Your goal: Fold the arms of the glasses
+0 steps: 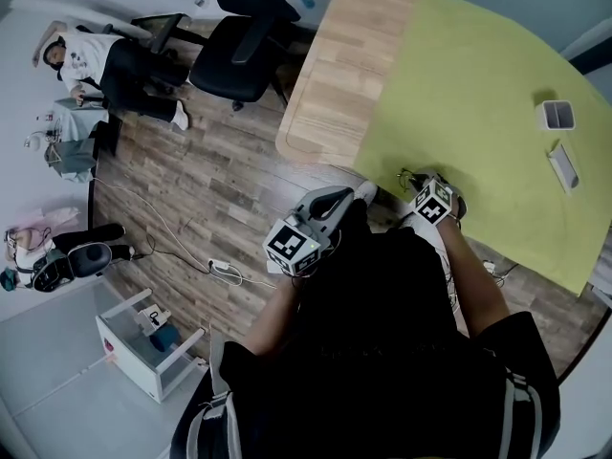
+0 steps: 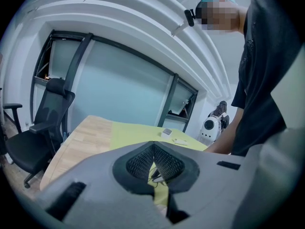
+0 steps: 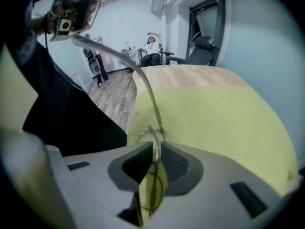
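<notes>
The thin wire-rimmed glasses [image 1: 409, 175] sit at the near edge of the yellow-green mat [image 1: 478, 94]. My right gripper [image 1: 419, 184] is shut on them. In the right gripper view the pads [image 3: 174, 162] pinch the rim of the glasses [image 3: 148, 133], and one open arm [image 3: 125, 63] sweeps up and to the left. My left gripper [image 1: 367, 192] hangs just off the table's edge, left of the glasses. Its jaws meet at the tips with nothing between them. In the left gripper view the glasses [image 2: 159, 175] show through the gap below the pads [image 2: 167, 162].
A small white box [image 1: 557, 115] and a flat white object [image 1: 564, 163] lie on the mat's far right. The bare wooden tabletop [image 1: 339, 65] lies to the left of the mat. A black office chair [image 1: 244, 36], a seated person [image 1: 96, 60] and floor cables [image 1: 225, 271] lie beyond.
</notes>
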Demonstrator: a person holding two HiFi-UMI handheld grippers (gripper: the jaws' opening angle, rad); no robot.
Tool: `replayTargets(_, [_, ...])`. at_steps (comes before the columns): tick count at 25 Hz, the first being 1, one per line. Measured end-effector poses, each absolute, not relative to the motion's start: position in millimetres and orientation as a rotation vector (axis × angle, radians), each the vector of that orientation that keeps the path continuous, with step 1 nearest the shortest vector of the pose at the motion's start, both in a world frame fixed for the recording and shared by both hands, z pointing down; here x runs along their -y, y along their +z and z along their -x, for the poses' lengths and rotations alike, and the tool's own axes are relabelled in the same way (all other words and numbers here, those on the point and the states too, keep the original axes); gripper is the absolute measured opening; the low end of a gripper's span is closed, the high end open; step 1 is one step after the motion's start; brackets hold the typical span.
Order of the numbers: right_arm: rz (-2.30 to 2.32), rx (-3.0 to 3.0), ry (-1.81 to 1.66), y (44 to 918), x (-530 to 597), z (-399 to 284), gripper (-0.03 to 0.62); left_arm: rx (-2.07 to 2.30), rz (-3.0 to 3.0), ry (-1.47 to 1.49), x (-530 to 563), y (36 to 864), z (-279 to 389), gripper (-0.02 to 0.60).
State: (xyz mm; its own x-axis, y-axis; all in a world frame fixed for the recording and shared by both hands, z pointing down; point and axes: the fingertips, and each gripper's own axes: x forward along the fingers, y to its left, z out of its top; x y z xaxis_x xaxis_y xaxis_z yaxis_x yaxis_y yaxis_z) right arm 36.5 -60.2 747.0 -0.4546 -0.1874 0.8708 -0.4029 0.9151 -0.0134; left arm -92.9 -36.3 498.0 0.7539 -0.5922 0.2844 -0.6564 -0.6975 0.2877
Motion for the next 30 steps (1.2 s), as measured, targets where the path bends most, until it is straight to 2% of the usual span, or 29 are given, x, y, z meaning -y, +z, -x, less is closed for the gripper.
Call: replayTargets(30, [-0.554, 2.276, 0.319, 641, 34, -25, 0.038, 0.841, -2.629, 0.182, 47, 498, 77, 0.016])
